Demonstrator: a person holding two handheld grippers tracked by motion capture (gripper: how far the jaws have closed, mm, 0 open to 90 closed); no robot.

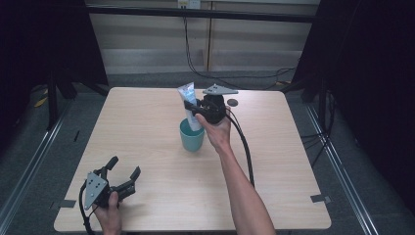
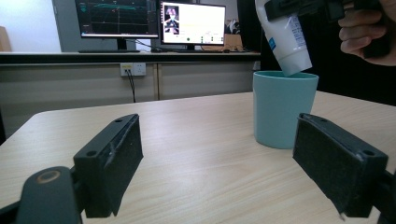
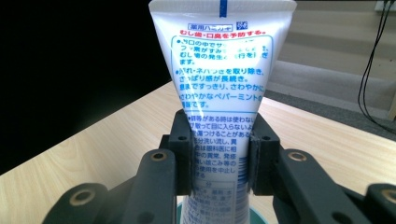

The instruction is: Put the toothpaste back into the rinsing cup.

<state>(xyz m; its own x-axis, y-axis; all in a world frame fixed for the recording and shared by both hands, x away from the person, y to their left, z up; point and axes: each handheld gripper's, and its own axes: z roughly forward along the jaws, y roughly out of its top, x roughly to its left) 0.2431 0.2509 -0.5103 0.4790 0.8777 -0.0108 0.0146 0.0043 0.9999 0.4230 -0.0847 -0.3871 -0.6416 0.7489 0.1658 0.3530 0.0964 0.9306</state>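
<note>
A teal cup (image 1: pixel 191 136) stands upright near the middle of the wooden table (image 1: pixel 147 122). My right gripper (image 1: pixel 192 108) is shut on a white toothpaste tube (image 1: pixel 189 103) and holds it upright over the cup, lower end inside the rim. In the right gripper view both pads press the tube (image 3: pixel 219 93) at its lower half, above the cup's rim (image 3: pixel 254 215). In the left gripper view the tube (image 2: pixel 285 37) dips into the cup (image 2: pixel 280 109). My left gripper (image 1: pixel 124 172) rests open at the table's front left corner, nothing between its pads.
A small dark round mark (image 1: pixel 232 103) lies on the table behind the right gripper. Monitors (image 2: pixel 149 18) stand on a desk beyond the table's far edge. Cables (image 1: pixel 195 58) hang at the back wall. Bare wood lies between the left gripper and the cup.
</note>
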